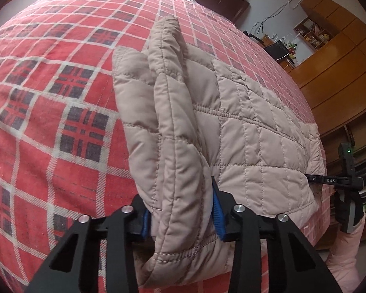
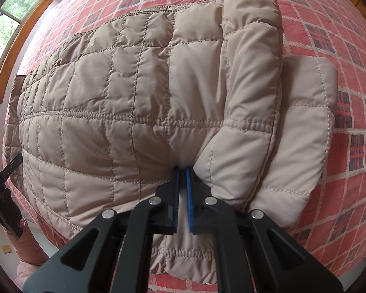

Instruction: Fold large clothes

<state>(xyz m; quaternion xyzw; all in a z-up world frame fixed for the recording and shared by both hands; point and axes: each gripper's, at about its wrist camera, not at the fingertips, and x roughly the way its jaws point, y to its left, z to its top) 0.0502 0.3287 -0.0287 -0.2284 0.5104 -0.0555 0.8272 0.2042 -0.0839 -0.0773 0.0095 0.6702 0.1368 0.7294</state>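
On plaid bedspread [image 1: 48,112], puffy quilted jacket [image 1: 244,122]

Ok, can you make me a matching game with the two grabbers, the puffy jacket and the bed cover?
Things:
1. left gripper
2. right gripper
3. quilted jacket
4. bedspread

States:
A. red plaid, lying under everything
B. beige, spread on the bed
C. jaws wide, a thick padded fold between them
D. jaws nearly closed, pinching a thin bit of fabric

Pairs: 1-C, 2-D, 3-B, 4-A
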